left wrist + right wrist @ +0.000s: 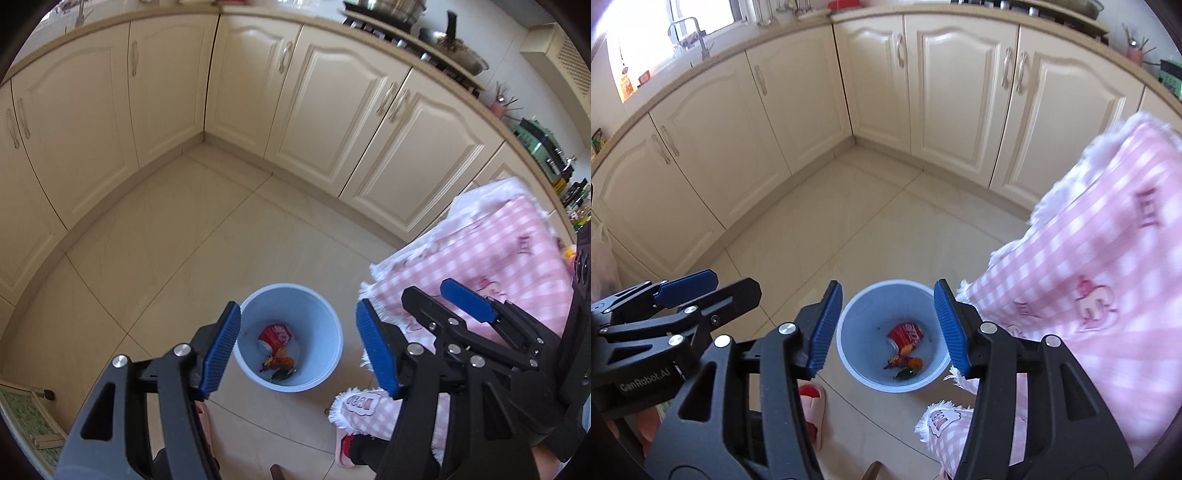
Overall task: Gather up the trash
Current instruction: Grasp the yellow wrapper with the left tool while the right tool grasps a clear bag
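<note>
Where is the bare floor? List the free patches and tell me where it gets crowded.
Free: the tiled floor between the cabinets and the blue bin, running into the cabinet corner. Crowded: right of the bin, where the pink checked cloth hangs, and below it, by the pink slipper. The bin already holds a red wrapper.

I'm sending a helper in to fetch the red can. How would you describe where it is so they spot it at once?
On the tiled kitchen floor, beside the pink checked cloth, stands a round light blue plastic bin. At its bottom lies the crushed red drinks can. It is the largest, only red piece there, above small orange and purple wrappers.
</note>
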The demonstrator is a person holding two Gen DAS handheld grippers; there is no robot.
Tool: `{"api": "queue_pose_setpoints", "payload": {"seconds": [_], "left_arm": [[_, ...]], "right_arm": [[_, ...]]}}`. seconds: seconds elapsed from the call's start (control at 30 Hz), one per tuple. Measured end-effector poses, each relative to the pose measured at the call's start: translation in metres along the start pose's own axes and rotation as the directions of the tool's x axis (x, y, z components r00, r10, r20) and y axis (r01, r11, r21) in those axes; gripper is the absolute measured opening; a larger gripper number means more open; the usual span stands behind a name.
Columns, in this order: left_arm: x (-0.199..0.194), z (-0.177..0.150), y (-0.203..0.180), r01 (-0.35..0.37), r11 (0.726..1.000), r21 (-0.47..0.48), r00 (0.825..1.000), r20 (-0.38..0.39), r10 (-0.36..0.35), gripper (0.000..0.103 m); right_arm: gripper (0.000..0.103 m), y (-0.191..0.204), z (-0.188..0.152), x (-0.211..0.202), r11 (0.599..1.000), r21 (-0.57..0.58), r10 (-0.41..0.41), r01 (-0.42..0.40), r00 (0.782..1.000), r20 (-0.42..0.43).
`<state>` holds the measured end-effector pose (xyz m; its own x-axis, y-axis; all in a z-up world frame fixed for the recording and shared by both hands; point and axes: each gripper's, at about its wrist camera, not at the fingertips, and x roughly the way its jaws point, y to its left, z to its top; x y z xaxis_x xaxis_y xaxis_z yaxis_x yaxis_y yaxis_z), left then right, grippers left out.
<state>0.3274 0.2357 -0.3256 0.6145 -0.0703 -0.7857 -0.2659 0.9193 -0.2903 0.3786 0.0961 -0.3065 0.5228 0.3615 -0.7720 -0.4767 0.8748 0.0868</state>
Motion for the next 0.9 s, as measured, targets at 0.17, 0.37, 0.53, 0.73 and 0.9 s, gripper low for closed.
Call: {"api": "queue_pose_setpoints", "payload": {"seconds": [0.17,0.37,0.53,0.73,0.9], "left_arm": [[-0.041,0.0,-0.014,0.015,1.0,0.019,0.998,0.06,-0.016,0.064],[-0.106,-0.007,-0.042,0.053,0.997,0.061,0.985,0.162,-0.063,0.067],[-0.147,-0.014,-0.078,0.086,0.987,0.134,0.968,0.222,-0.114,0.068],[-0.161,-0.027,-0.142,0.145,0.959,0.246,0.961,0.197,-0.195,0.068],[-0.15,-0.036,-0.198,0.254,0.915,0.315,0.946,0.114,-0.302,0.068]], "right_arm": [[0.052,0.006,0.003,-0.053,1.0,0.002,-0.013,0.013,0.996,0.083],[0.053,0.003,-0.005,-0.13,0.999,0.031,-0.026,0.02,0.979,0.203],[0.057,-0.015,-0.019,-0.198,0.996,0.055,-0.078,0.064,0.949,0.305],[0.06,-0.064,-0.049,-0.25,0.978,0.138,-0.195,0.155,0.913,0.36],[0.06,-0.126,-0.073,-0.28,0.942,0.261,-0.296,0.211,0.888,0.351]]}}
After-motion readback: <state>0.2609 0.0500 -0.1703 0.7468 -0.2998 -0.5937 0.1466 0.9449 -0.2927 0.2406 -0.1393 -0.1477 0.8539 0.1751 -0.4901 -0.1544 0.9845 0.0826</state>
